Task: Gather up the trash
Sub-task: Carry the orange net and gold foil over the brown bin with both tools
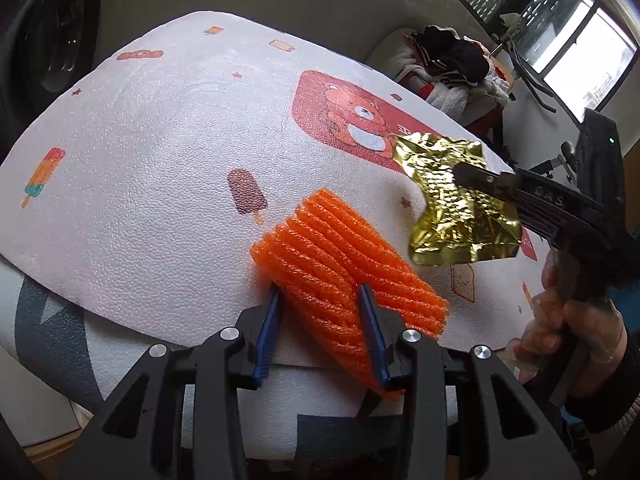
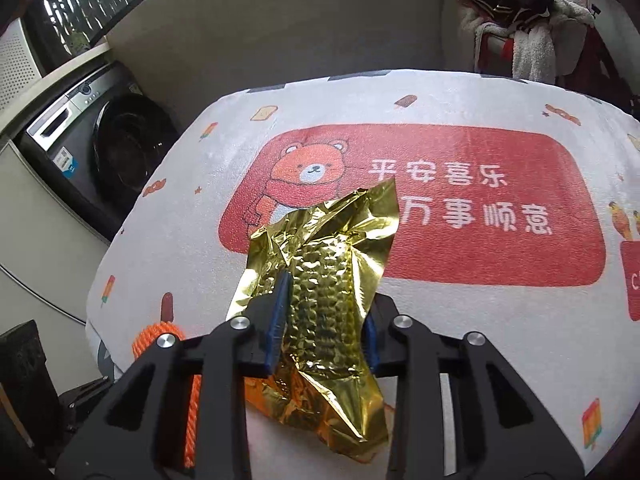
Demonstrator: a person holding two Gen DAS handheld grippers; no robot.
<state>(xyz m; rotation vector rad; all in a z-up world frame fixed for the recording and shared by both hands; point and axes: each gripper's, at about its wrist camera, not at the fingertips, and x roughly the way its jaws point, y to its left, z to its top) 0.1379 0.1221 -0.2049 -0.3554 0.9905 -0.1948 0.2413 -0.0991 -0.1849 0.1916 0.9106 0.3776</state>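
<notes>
Gold wrapper point(image 2: 328, 280) pinched in right gripper point(image 2: 324, 312), above the mat point(image 2: 480, 320)

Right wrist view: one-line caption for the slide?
Right gripper jaws shut on a crumpled gold foil wrapper above the bear-print table cover, washing machine behind.

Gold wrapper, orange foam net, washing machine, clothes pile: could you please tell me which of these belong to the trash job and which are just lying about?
Job:
- gold wrapper, clamped in the right gripper
- orange foam net, clamped in the left gripper

Just there:
- printed mat
- washing machine
- clothes pile
</notes>
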